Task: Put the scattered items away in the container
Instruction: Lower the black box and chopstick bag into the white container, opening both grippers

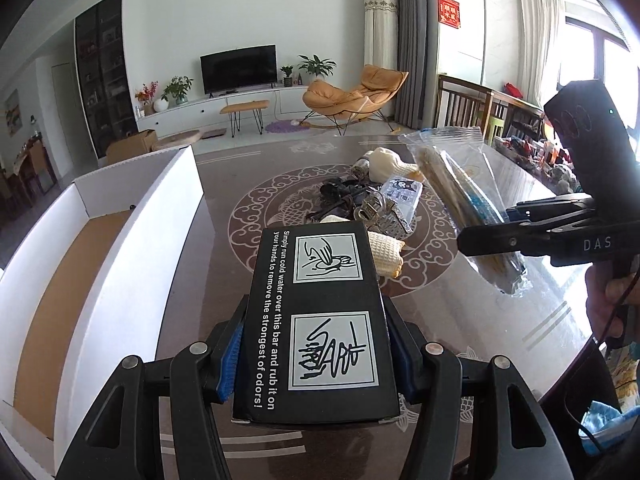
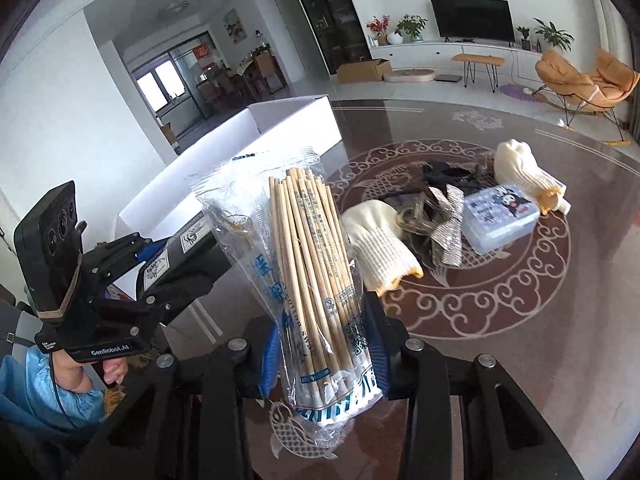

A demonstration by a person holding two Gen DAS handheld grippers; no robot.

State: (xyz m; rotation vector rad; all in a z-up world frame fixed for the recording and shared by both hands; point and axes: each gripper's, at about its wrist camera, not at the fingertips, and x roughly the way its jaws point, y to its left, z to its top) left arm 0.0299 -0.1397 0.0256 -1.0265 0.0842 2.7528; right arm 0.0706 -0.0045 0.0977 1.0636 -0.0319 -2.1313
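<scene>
My left gripper [image 1: 316, 356] is shut on a black carton with white print [image 1: 316, 320], held above the table just right of the white container box [image 1: 168, 208]. That gripper [image 2: 160, 264] and its carton [image 2: 192, 240] also show at the left of the right wrist view, in front of the container [image 2: 288, 128]. My right gripper [image 2: 324, 352] is shut on a clear bag of wooden cotton swabs [image 2: 312, 264], lifted off the table. In the left wrist view the bag [image 1: 452, 184] hangs from the right gripper [image 1: 492, 236].
On the patterned glass table [image 2: 500, 320] lie two cream knit gloves [image 2: 380, 248] [image 2: 524, 176], a small clear plastic case [image 2: 500, 216], a glittery hair clip [image 2: 444, 224] and dark tangled items [image 2: 444, 172]. A hand [image 1: 608, 296] grips the right tool.
</scene>
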